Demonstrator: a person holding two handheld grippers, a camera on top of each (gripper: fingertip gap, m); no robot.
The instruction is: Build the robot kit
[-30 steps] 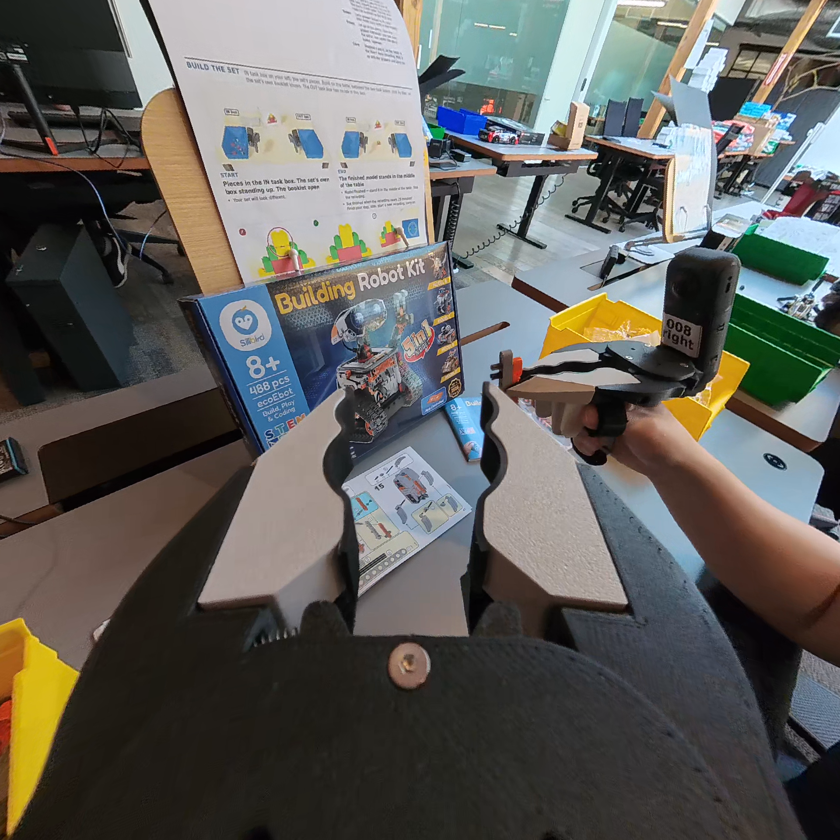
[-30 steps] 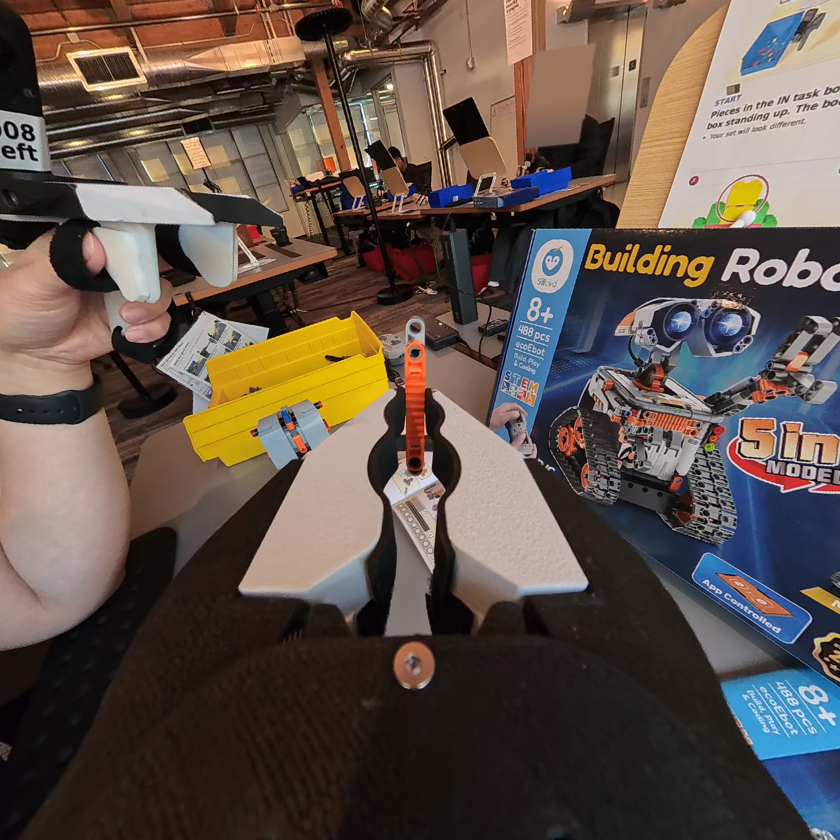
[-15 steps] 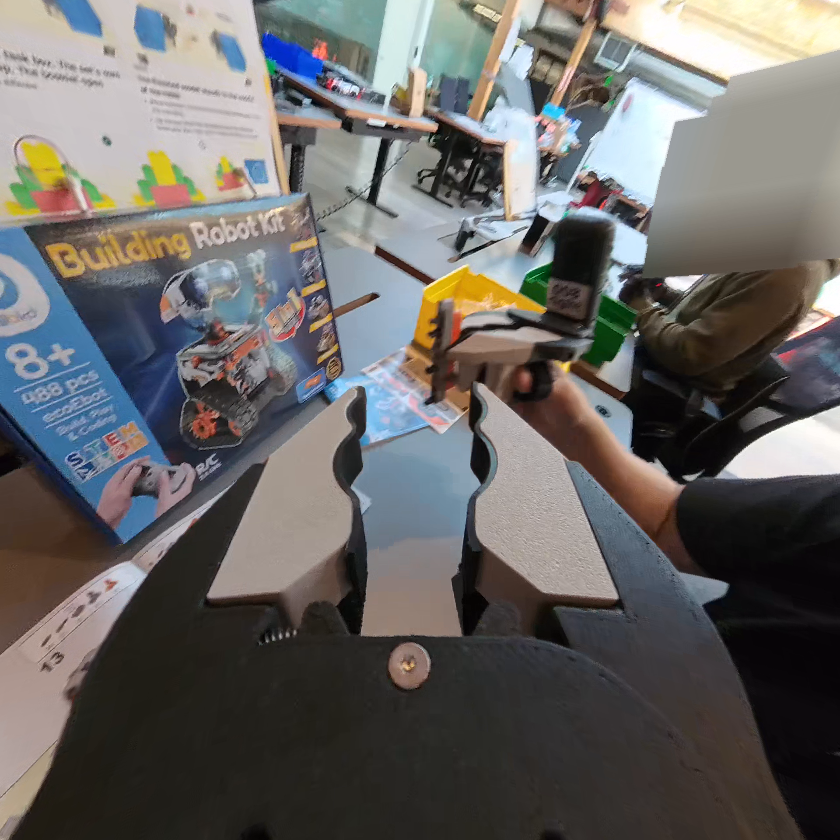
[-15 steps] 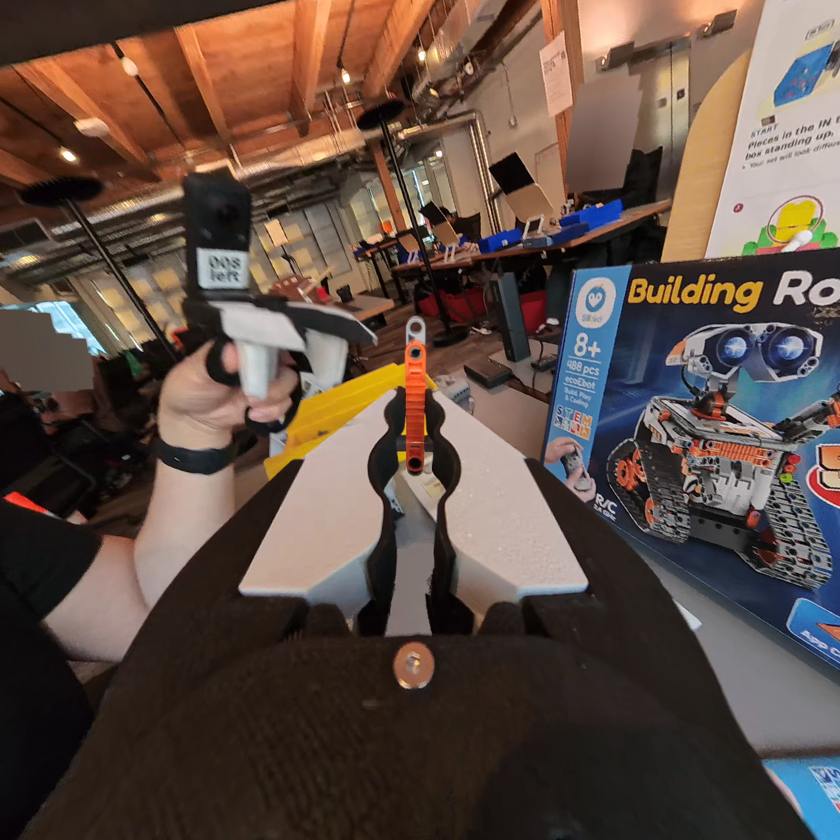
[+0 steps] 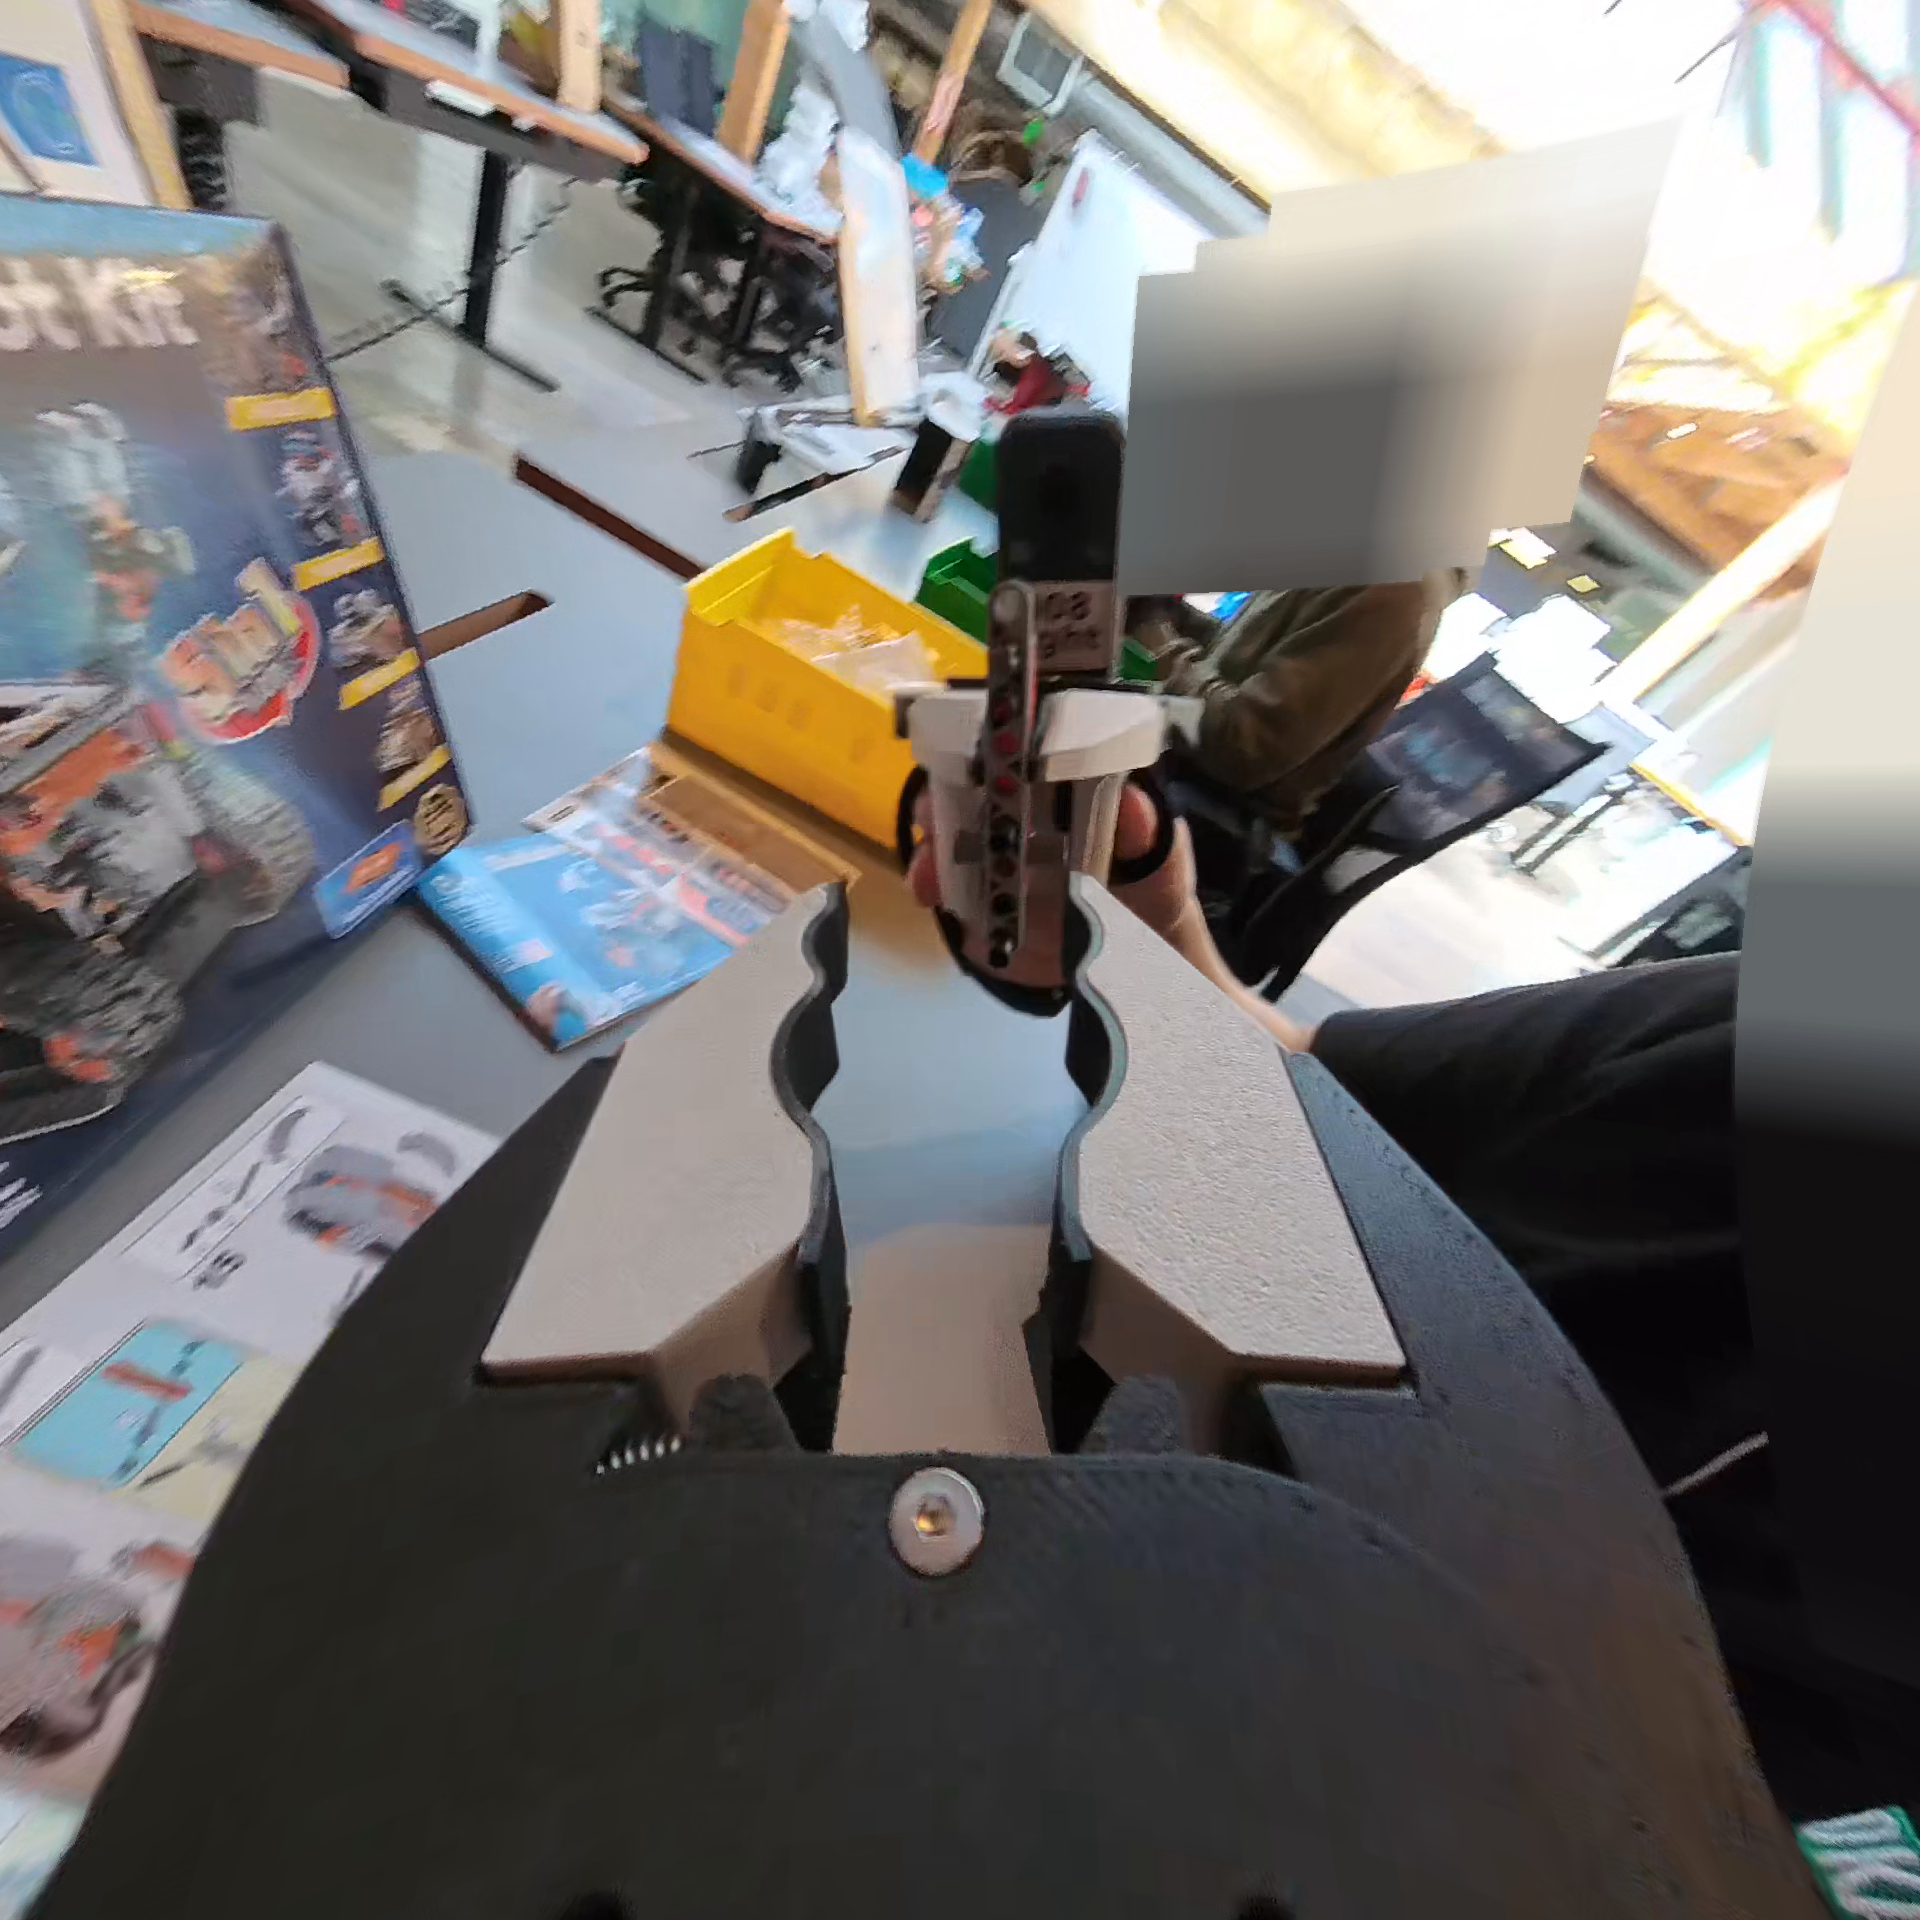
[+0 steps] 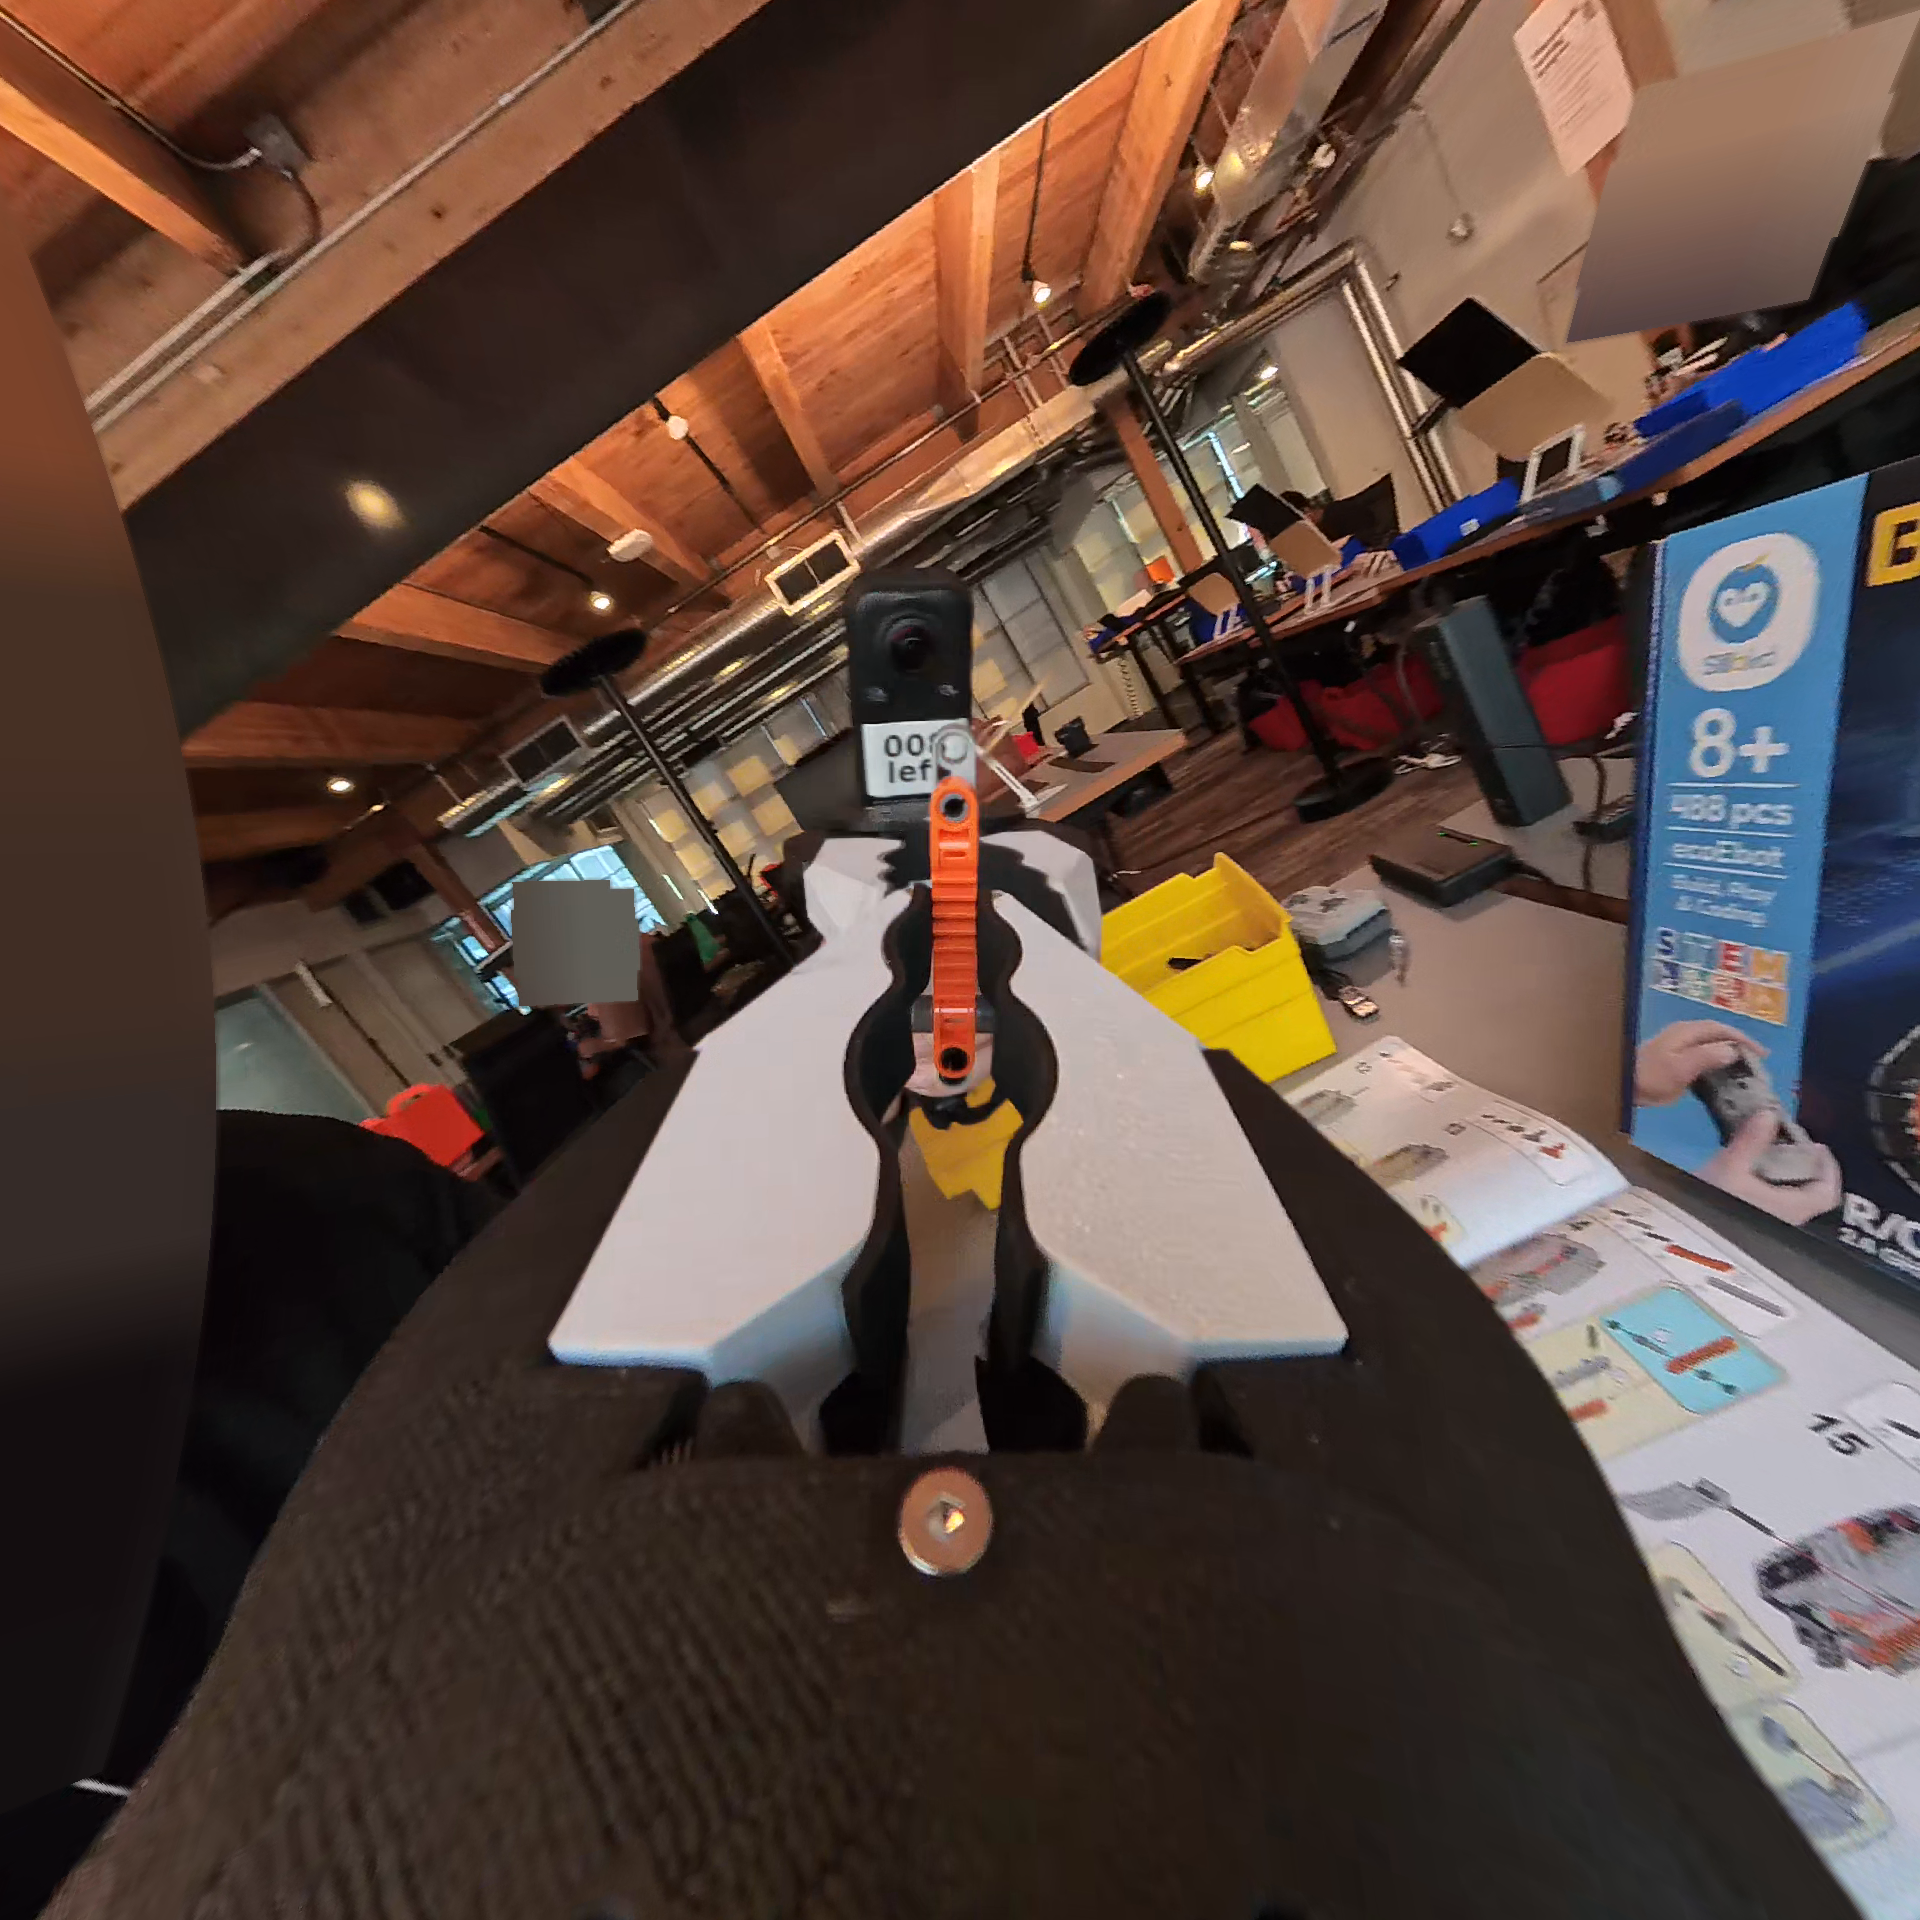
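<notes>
My right gripper (image 6: 952,927) is shut on an orange toothed beam (image 6: 953,883) that stands upright between its fingers, with a grey piece behind it. In the left wrist view the right gripper (image 5: 1023,774) points straight at me, and the beam shows its grey holed side (image 5: 1010,800). My left gripper (image 5: 956,914) is open and empty, just below and short of that beam. In the right wrist view the left gripper (image 6: 940,862) sits right behind the beam, its camera (image 6: 909,644) above.
A blue robot-kit box (image 5: 208,623) (image 6: 1766,831) stands on the grey table (image 5: 540,707). An open instruction booklet (image 5: 229,1278) (image 6: 1579,1320) and a blue booklet (image 5: 592,925) lie flat. Yellow bins (image 5: 800,717) (image 6: 1226,977) and a green bin (image 5: 956,582) stand behind. A person (image 5: 1299,686) sits beyond. The tips of both grippers are at nearly the same place.
Both grippers have swung round from the box and now face each other head-on. The right one has tilted upward, still shut on the beam. The left stays open.
</notes>
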